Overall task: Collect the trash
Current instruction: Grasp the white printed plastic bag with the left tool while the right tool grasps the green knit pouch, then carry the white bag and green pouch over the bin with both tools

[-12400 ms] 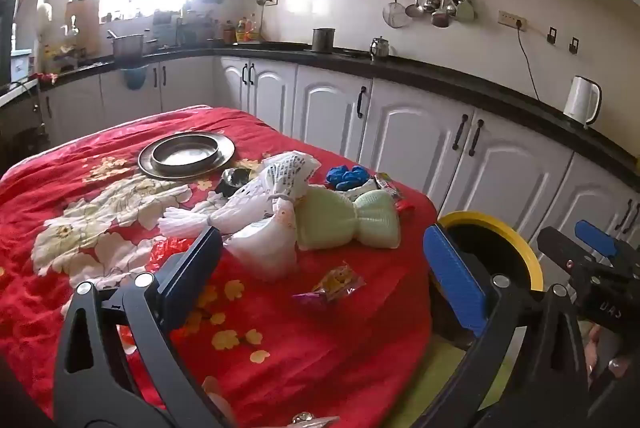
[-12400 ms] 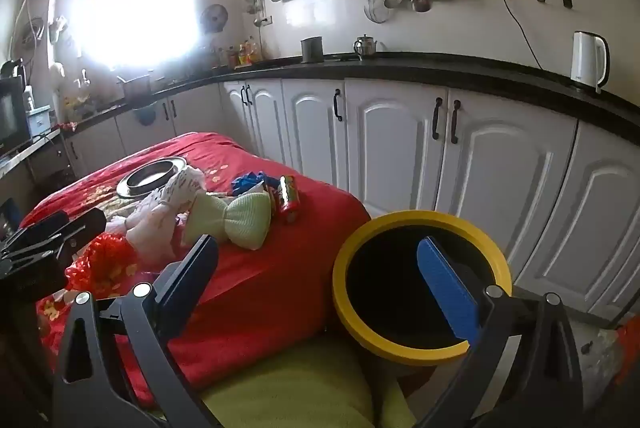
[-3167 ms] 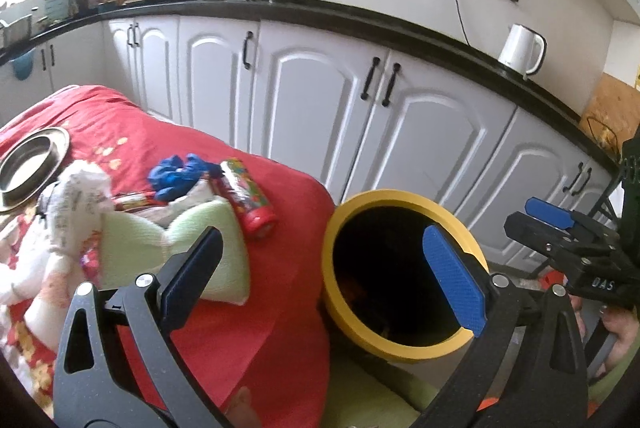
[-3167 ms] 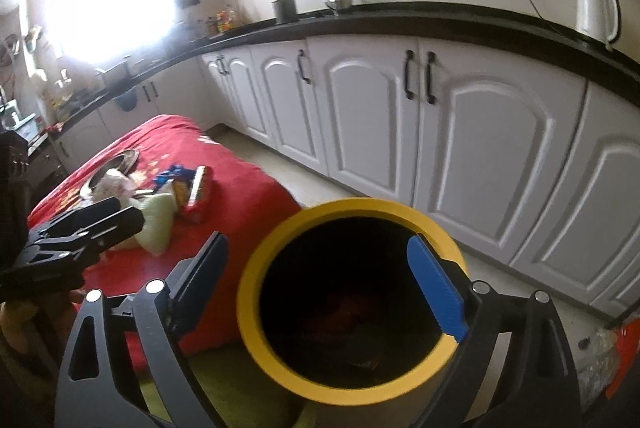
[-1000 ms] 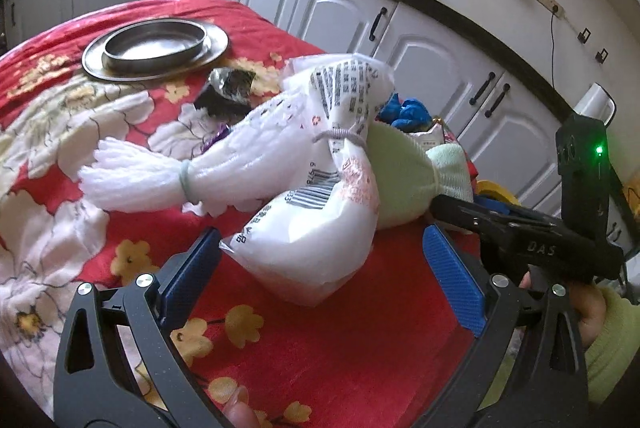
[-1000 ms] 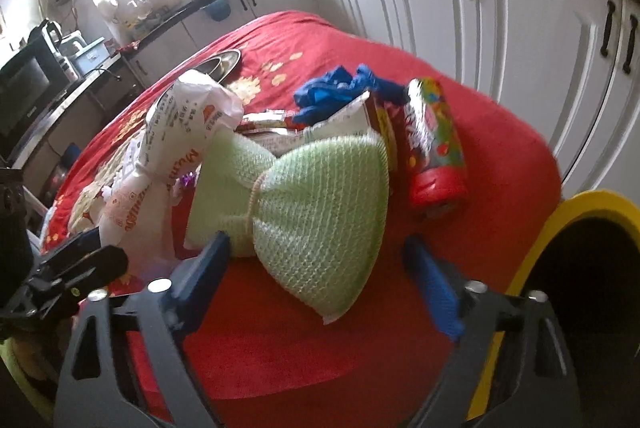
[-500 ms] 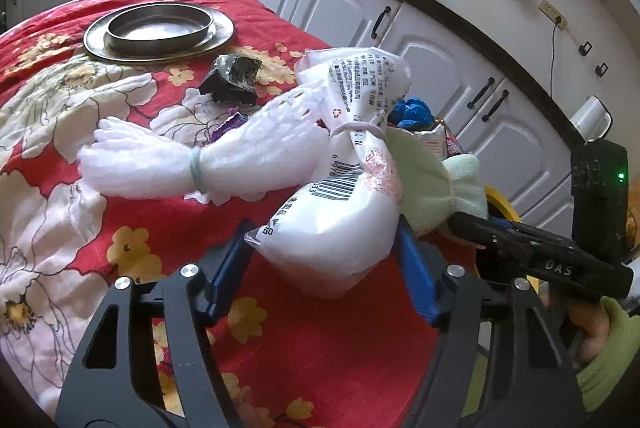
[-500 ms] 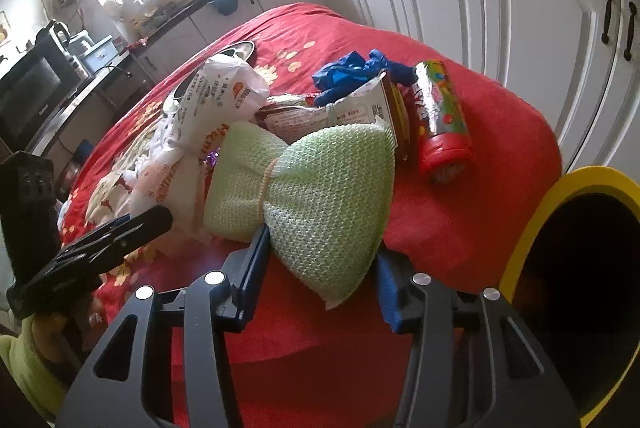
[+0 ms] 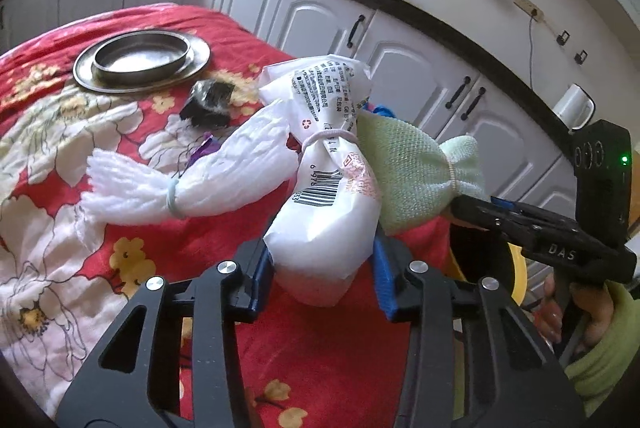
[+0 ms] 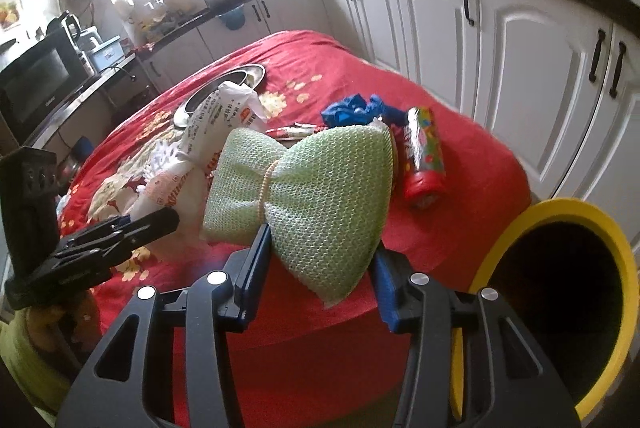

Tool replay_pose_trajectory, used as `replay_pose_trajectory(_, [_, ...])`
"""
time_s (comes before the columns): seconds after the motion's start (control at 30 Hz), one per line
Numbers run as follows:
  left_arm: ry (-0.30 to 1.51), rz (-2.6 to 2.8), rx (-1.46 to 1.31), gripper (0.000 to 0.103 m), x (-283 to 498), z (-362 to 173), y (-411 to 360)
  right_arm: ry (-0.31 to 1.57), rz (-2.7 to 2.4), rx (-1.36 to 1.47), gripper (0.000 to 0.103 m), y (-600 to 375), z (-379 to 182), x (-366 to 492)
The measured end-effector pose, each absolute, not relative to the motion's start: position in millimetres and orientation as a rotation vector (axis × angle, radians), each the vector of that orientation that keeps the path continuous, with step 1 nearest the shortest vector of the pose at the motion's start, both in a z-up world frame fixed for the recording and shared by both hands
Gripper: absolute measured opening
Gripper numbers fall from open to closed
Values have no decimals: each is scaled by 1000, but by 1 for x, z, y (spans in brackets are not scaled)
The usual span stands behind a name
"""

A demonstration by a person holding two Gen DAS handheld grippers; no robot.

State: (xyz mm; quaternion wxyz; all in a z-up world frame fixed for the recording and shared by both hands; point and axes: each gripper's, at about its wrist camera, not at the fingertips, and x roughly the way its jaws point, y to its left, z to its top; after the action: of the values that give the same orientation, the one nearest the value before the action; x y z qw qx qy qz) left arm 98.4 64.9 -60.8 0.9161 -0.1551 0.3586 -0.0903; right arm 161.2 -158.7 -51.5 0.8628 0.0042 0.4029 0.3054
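both hand-held grippers now closed, white bag point(image 9: 324, 212), green bundle point(image 10: 320, 188)

White printed bag point(image 9: 328, 204) and green mesh bundle point(image 10: 320, 196), both tied.

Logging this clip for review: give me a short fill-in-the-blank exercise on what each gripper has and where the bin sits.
1. The left gripper is closed on the ____ printed bag.
2. The right gripper is closed on the ____ mesh bundle.
3. The bin has a ____ rim.

Missing words: white; green; yellow
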Motion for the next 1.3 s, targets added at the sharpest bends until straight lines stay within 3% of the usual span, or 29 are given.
replay_pose_trajectory(1.3, [671, -393, -198, 33, 87, -19, -32, 670, 366, 197, 44, -309, -5, 132])
